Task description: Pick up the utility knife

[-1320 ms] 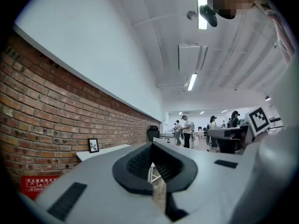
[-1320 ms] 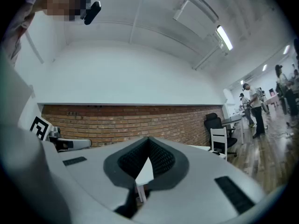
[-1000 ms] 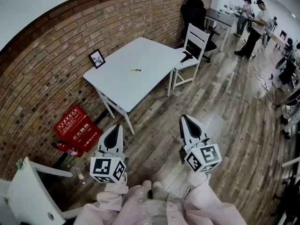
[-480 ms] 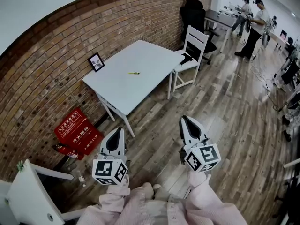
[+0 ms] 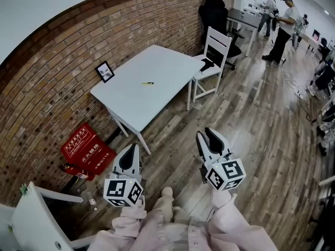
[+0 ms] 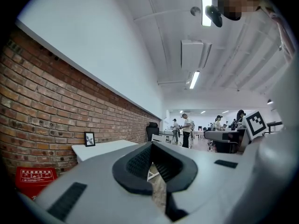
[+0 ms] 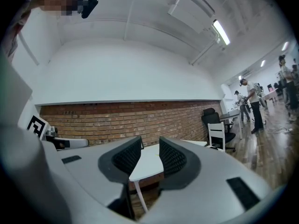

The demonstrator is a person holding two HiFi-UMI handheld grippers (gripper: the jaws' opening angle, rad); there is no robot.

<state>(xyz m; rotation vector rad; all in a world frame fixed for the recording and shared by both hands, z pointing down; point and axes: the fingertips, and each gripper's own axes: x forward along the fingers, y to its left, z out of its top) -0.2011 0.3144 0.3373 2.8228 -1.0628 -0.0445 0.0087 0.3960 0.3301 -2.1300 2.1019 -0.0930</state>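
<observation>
The utility knife [image 5: 148, 83], small, yellow and black, lies near the middle of the white table [image 5: 157, 67] against the brick wall. Both grippers hang over the wooden floor, well short of the table and pointing level toward it. My left gripper [image 5: 131, 146] is shut with nothing in it; its pads meet at the tip in the left gripper view [image 6: 150, 148]. The jaws of my right gripper [image 5: 205, 133] are opening, with a clear gap and nothing between the pads [image 7: 172, 157]. The table's edge [image 7: 147, 164] shows through that gap.
A small framed picture [image 5: 104, 71] stands at the table's wall side. A white chair [image 5: 215, 51] is at its far end, with a black office chair [image 5: 215, 14] behind. A red sign box [image 5: 86, 146] sits on the floor by the wall. People [image 5: 282, 22] stand at desks far right.
The right gripper's jaws have parted from shut to a clear gap. The left gripper stays shut. The table sits slightly lower in the head view.
</observation>
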